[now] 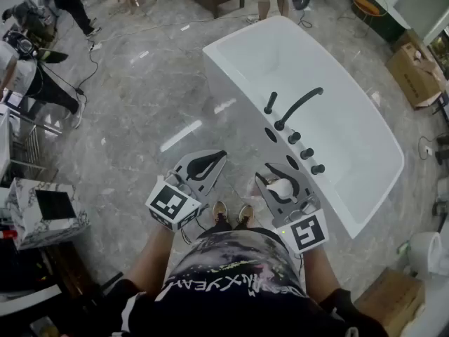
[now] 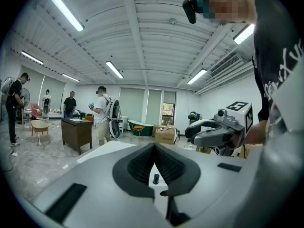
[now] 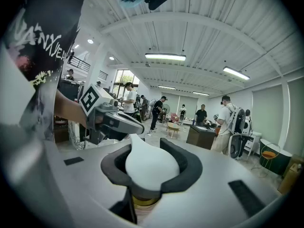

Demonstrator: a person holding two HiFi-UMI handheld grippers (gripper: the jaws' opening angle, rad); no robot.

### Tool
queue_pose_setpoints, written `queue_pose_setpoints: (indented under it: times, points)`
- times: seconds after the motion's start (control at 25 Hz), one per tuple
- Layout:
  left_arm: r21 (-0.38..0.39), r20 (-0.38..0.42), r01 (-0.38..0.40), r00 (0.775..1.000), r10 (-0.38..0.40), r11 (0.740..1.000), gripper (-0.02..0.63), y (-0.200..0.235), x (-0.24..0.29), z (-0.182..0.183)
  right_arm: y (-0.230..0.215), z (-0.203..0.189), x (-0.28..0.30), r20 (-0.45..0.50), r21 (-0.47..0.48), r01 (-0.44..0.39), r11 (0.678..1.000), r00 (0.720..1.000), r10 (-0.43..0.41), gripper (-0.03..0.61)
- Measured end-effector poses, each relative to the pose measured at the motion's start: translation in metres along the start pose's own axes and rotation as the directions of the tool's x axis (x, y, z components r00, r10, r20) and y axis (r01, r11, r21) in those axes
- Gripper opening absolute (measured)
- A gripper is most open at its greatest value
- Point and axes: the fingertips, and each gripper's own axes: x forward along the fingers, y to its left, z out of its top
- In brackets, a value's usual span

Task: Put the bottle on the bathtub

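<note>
Head view shows the biggest thing first: the white bathtub (image 1: 365,128) on the gray stone floor (image 1: 140,104). Its inside is plain white. On its near rim there is a long black tap (image 1: 300,106), and a row of small black knobs (image 1: 306,153) sits beside it. Off to the right, behind the tub, a brown cardboard box (image 1: 412,76) is open. Something pale lies in it, but I cannot tell what it is.

My two claws are out in front of my tummy, side by side. Both point toward the tub and tip down a little. My arms reach forward, and my shoes (image 1: 232,213) peek out between the claws.

My right gripper (image 1: 280,177) is the one closer to the tub, near the rim with the knobs. Its dark pads are squeezed on the bottle (image 1: 282,186), one pad on each side. The bottle is white and round, shaped like a drop. The right gripper view shows a gold ring at the end nearest my hand. The bottle is up in the air in my claw and is not yet on the tub.

My left gripper (image 1: 220,155) is just beside the right one but does not touch it. Its jaws are pressed together at the tips, and they hold nothing.
</note>
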Motion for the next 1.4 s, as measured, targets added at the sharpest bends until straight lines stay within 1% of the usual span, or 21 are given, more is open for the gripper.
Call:
queue_pose_setpoints:
  times: [0.52, 0.8, 0.96, 1.2, 1.4]
  points:
    - [0.0, -0.001, 0.007, 1.0, -0.007, 1.0, 0.014, -0.002, -0.001, 0.002, 0.002, 0.003, -0.003, -0.002, -0.006, 0.004, 1.0, 1.0, -0.004, 0.104]
    - [0.0, 0.003, 0.01, 1.0, -0.01, 1.0, 0.014, -0.004, 0.003, -0.003, 0.002, 0.006, -0.005, 0.054, 0.013, -0.001, 1.0, 0.999, 0.0, 0.106]
    - [0.007, 0.01, 0.01, 1.0, -0.011, 1.0, 0.014, -0.006, 0.004, 0.004, 0.002, 0.007, -0.008, 0.037, -0.002, -0.014, 1.0, 0.999, 0.014, 0.106]
    - [0.009, 0.005, 0.006, 1.0, -0.006, 1.0, 0.014, -0.01, 0.006, 0.005, -0.002, 0.008, -0.011, 0.056, 0.021, -0.01, 1.0, 0.998, 0.008, 0.106]
    - [0.017, 0.004, 0.0, 1.0, 0.0, 1.0, 0.014, -0.014, 0.01, 0.008, -0.006, 0.006, -0.016, 0.054, 0.005, -0.019, 1.0, 0.998, 0.019, 0.106]
